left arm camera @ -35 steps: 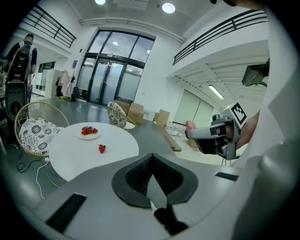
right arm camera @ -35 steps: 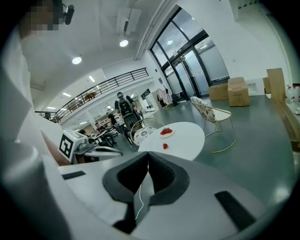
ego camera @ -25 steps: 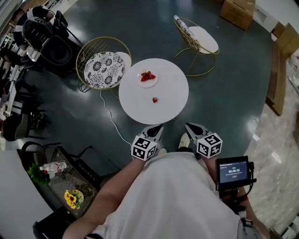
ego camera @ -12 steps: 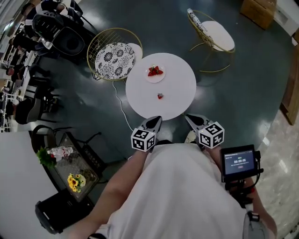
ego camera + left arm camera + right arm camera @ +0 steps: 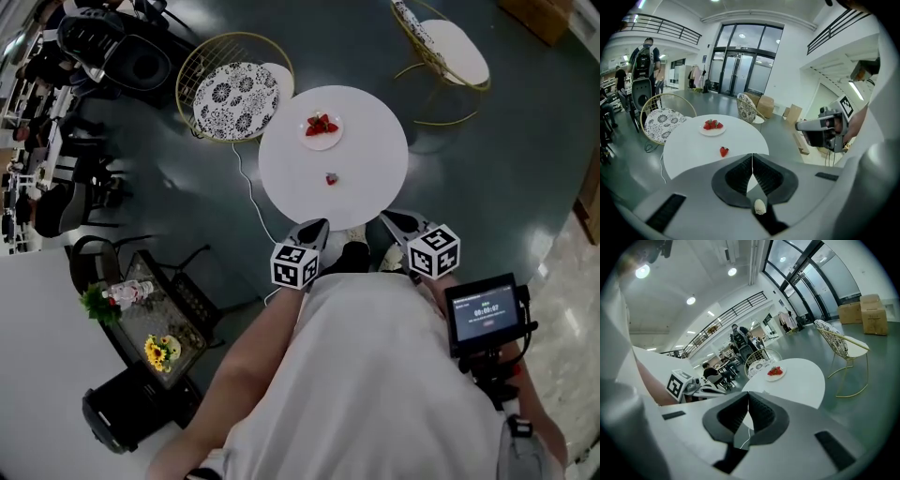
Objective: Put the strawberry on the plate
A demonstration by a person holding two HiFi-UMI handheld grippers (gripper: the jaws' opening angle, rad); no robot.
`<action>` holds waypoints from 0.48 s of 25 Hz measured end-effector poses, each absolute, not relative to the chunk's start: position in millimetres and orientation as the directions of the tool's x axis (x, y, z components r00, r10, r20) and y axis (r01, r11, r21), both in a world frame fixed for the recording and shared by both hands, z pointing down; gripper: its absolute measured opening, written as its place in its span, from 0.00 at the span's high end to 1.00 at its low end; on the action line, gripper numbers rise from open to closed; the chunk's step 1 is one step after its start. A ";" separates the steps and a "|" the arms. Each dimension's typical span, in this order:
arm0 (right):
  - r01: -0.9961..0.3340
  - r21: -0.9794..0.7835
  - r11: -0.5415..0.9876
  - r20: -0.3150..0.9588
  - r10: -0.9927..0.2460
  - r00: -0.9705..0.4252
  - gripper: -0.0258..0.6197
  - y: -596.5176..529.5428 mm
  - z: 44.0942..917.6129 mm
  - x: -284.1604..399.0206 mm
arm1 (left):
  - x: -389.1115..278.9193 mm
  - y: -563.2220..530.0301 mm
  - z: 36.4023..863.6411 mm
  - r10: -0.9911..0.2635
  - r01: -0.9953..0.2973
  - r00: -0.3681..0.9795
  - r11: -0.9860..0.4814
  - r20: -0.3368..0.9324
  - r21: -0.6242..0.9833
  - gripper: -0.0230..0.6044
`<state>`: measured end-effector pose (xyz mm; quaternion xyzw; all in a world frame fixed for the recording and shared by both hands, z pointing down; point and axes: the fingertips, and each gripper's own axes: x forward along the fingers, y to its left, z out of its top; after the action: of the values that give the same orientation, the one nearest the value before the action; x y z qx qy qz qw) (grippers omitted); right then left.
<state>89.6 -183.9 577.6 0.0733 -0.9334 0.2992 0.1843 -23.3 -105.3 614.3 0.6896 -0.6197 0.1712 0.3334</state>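
Observation:
A lone red strawberry (image 5: 331, 179) lies near the middle of the round white table (image 5: 375, 178); it also shows as the strawberry (image 5: 723, 151) in the left gripper view. A small white plate (image 5: 322, 129) with several strawberries sits toward the table's far side, seen as the plate (image 5: 712, 128) and the plate (image 5: 775, 373) in the gripper views. My left gripper (image 5: 316, 226) and right gripper (image 5: 387, 217) hover at the table's near edge, short of the strawberry. Both are shut with nothing between the jaws: left gripper (image 5: 752, 157), right gripper (image 5: 748, 396).
A gold wire chair with a patterned cushion (image 5: 234, 99) stands left of the table, a second chair (image 5: 454, 49) at the back right. A white cable (image 5: 251, 192) runs over the dark floor. A handheld screen (image 5: 484, 314) hangs by my right arm. People sit behind (image 5: 712, 371).
Both grippers have moved forward to the table's near edge and dipped lower. The table, plate and strawberry now lie closer beneath them in the head view.

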 end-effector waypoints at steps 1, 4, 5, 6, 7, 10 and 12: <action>-0.252 -0.530 0.810 0.395 -0.028 -0.918 0.95 -188.4 579.7 86.7 | -27.5 -109.5 620.0 -0.734 -0.969 0.172 -0.007 0.657 0.247 0.95; -0.274 -0.527 0.805 0.420 -0.034 -0.907 0.95 -203.6 581.0 79.6 | -36.5 -122.5 634.5 -0.706 -0.970 0.187 -0.023 0.683 0.243 0.95; -0.283 -0.524 0.803 0.429 -0.039 -0.903 0.95 -210.3 580.5 78.0 | -37.6 -127.7 639.5 -0.694 -0.969 0.200 -0.037 0.692 0.243 0.95; -0.294 -0.520 0.802 0.437 -0.046 -0.898 0.95 -218.0 580.3 76.2 | -38.6 -133.4 644.9 -0.680 -0.968 0.214 -0.052 0.701 0.245 0.95; -0.304 -0.515 0.802 0.445 -0.054 -0.894 0.95 -225.9 580.6 73.6 | -40.2 -139.3 650.4 -0.667 -0.966 0.228 -0.065 0.709 0.250 0.95; -0.324 -0.506 0.799 0.460 -0.068 -0.885 0.95 -243.4 582.7 61.0 | -50.4 -152.7 664.7 -0.638 -0.962 0.251 -0.080 0.728 0.262 0.95; -0.331 -0.507 0.796 0.471 -0.066 -0.880 0.95 -250.9 585.4 53.1 | -57.0 -161.1 673.2 -0.623 -0.961 0.259 -0.087 0.738 0.263 0.95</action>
<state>53.1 -250.9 585.4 0.1079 -0.9216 0.3008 0.2201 -57.0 -161.1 673.2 0.7012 -0.5647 0.2277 0.3710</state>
